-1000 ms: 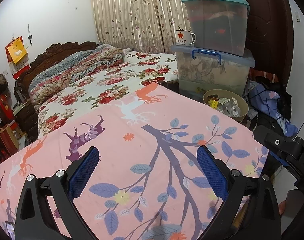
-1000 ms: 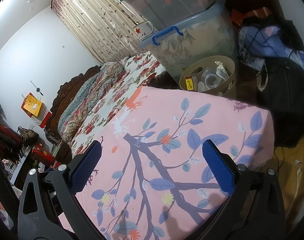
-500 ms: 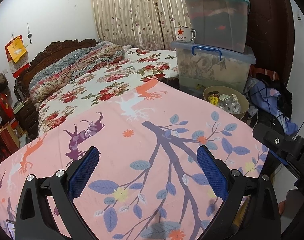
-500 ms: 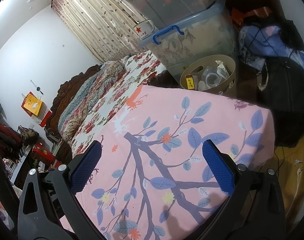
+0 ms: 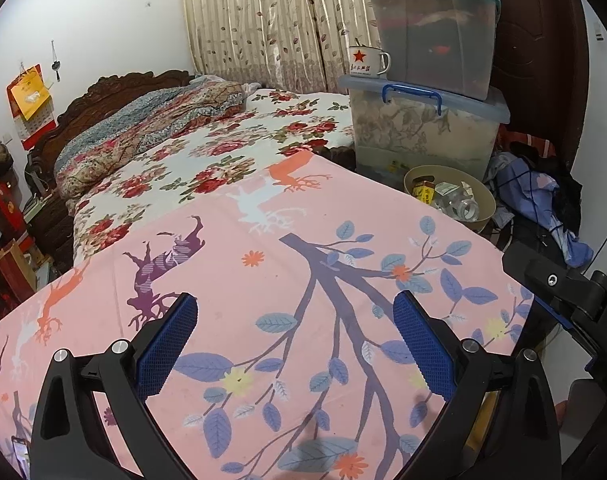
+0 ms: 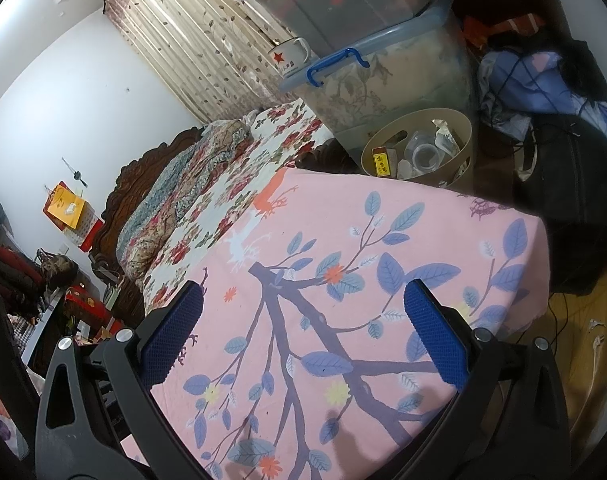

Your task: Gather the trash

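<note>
Fingers: left gripper (image 5: 293,344) and right gripper (image 6: 303,330) both spread wide, empty, over pink leaf-print bedspread (image 5: 303,280). Round beige waste basket (image 6: 459,128), upper right, already holds bottles and boxes. No loose trash visible; collection apparently finished.

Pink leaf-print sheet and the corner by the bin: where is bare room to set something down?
The pink sheet is bare from both open claws to the floral bedspread. Crowded: the bin holds trash, hemmed by stacked tubs and a clothes pile.
</note>
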Tool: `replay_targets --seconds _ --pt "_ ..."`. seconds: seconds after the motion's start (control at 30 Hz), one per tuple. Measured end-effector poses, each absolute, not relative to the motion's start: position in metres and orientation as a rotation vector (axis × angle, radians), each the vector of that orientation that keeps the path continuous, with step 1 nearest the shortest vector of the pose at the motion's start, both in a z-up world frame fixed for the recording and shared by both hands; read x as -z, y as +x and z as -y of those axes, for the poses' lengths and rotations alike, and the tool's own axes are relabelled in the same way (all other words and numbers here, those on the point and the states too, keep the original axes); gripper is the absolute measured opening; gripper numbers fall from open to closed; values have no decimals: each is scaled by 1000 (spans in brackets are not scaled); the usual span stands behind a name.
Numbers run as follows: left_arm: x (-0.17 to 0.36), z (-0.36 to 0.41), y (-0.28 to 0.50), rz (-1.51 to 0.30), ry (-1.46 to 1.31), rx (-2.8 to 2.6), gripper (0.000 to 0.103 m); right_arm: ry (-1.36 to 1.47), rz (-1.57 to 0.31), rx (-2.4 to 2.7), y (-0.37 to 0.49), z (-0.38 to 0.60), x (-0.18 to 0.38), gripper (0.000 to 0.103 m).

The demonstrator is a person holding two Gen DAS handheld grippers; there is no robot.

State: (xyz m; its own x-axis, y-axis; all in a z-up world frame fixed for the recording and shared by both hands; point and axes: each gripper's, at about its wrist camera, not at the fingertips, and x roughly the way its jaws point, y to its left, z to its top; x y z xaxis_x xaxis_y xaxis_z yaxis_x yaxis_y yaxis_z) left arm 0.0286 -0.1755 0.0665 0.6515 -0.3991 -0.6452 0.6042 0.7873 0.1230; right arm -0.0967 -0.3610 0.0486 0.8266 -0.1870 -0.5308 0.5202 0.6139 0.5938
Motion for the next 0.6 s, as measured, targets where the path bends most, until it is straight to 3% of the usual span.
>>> replay_targets --seconds 0.6 --pt "-67 172 32 -650 326 596 94 811 -448 419 -94 359 -47 99"
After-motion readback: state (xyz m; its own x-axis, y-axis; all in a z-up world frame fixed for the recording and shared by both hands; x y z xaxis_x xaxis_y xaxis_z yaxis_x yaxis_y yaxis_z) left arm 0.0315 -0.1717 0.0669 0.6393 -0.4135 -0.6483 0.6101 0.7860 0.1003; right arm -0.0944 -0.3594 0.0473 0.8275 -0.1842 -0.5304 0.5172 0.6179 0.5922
